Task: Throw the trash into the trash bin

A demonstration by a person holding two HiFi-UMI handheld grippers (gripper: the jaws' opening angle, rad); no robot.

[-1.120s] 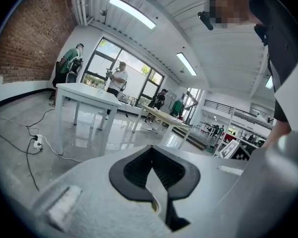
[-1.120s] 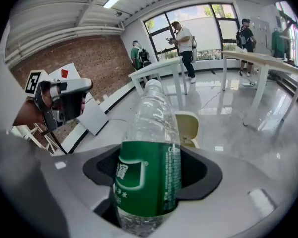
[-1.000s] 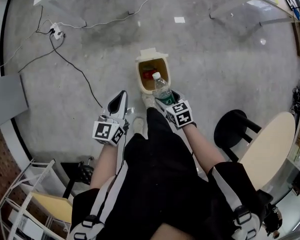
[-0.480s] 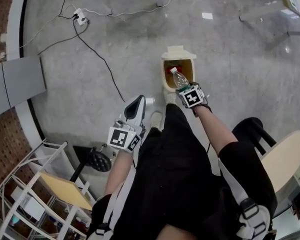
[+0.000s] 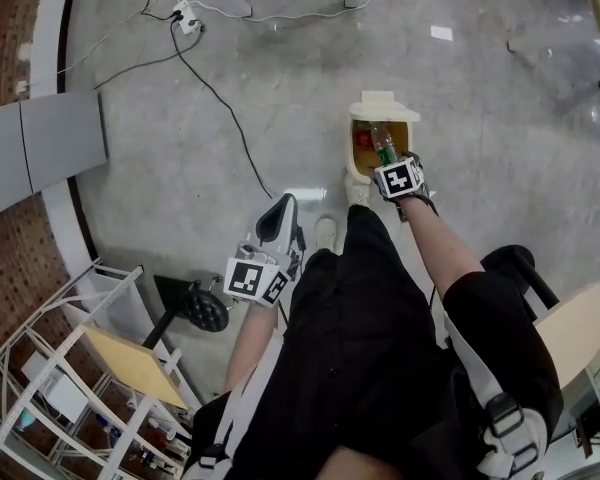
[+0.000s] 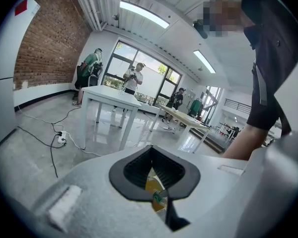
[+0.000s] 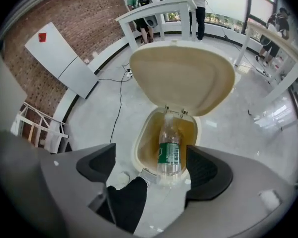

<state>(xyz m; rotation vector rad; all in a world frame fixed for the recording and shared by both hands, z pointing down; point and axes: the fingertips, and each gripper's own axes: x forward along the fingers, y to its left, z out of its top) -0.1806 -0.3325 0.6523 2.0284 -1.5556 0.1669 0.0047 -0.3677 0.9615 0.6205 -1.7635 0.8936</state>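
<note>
Your right gripper's [image 7: 154,167] jaws have just been opening and stand wide, not pressing the clear plastic bottle with a green label [image 7: 169,150] that lies between them, neck-first over the open cream trash bin [image 7: 138,152] on the far floor, so this looks like the release, and the next move is to lift clear, while your left gripper [image 6: 156,182], near left, is closed and empty.

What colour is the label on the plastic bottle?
Green, on a clear bottle; clearest in the right gripper view.

One trash bin [image 7: 135,150], one plastic bottle [image 7: 169,152], one black stool [image 5: 513,264], one power strip [image 5: 187,13].
</note>
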